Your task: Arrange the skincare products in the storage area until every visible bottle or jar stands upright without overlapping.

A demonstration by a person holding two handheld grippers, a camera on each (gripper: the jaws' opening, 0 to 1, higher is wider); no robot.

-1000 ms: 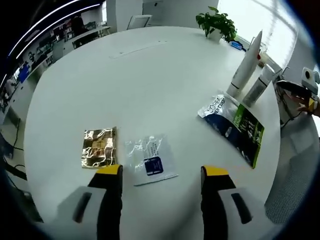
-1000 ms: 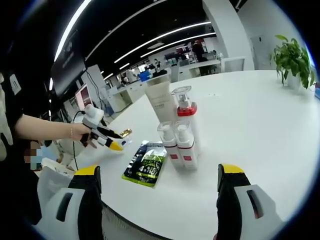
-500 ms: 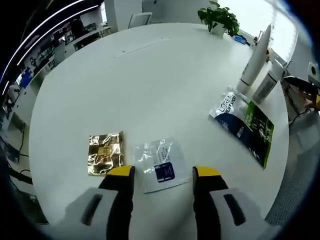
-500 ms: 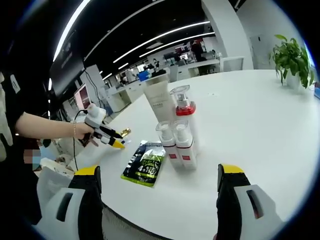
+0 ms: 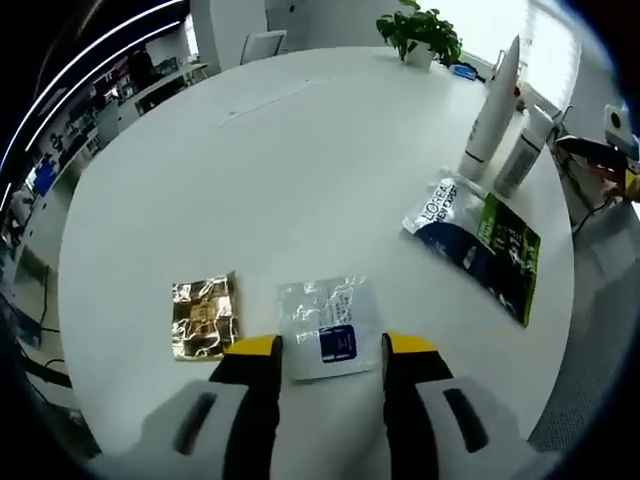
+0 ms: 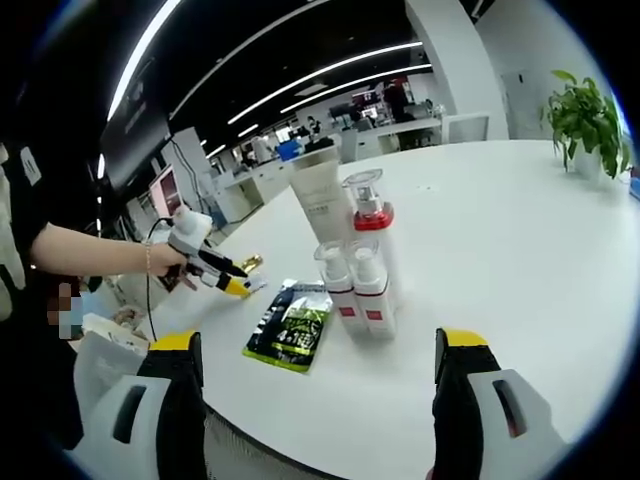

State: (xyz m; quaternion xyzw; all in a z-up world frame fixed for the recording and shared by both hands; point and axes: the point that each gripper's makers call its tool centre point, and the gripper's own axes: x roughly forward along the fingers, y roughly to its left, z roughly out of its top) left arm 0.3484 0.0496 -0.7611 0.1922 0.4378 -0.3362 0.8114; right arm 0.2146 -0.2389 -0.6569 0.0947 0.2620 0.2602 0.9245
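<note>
Bare white table (image 5: 250, 170) beyond clear sachet (image 5: 327, 326), gold sachet (image 5: 203, 316) left, upright bottles (image 6: 358, 275) clustered right

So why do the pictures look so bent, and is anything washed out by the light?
Left gripper view: the fisheye lens bows the round white table, and the gold foil sachet glints. A window at top right bleaches the tall white tube. Right gripper view: ceiling light strips curve; the bottles stay sharp.
</note>
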